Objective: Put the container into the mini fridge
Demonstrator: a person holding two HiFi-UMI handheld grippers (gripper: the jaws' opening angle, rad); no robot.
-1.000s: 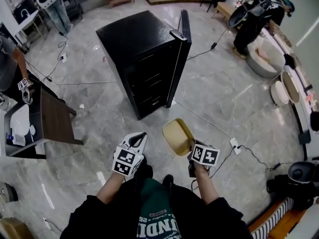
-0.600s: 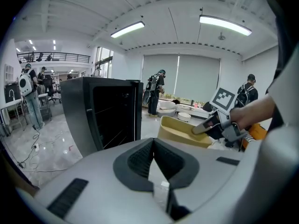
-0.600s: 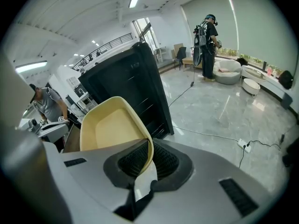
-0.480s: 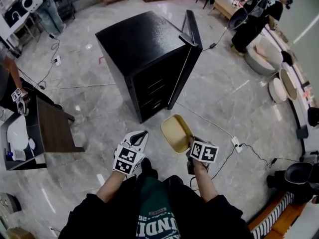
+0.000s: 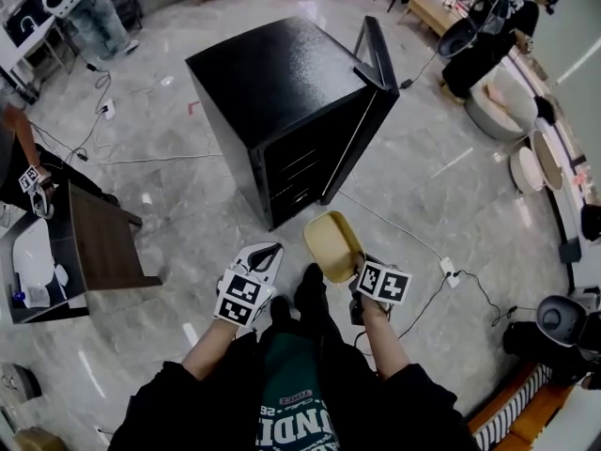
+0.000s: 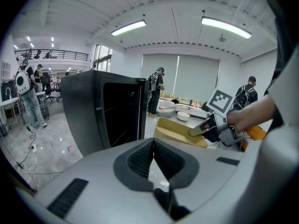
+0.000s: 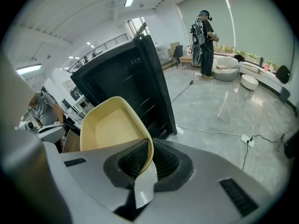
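Pale yellow container (image 5: 333, 245) pinched by its rim in right gripper (image 5: 356, 271), held in front of black mini fridge (image 5: 272, 83), door (image 5: 364, 111) open. Left gripper (image 5: 266, 252) pressed together, empty. Carry step; next probably needs a forward reach onto a shelf.

Head view steeply down; gripper views level; shared: mini fridge (image 5: 282, 92).

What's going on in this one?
A person stands facing a black mini fridge whose door is open. The right hand-held gripper is clamped on the rim of an empty beige container, held in front of the fridge and not yet inside it. The left hand-held gripper is shut and holds nothing.
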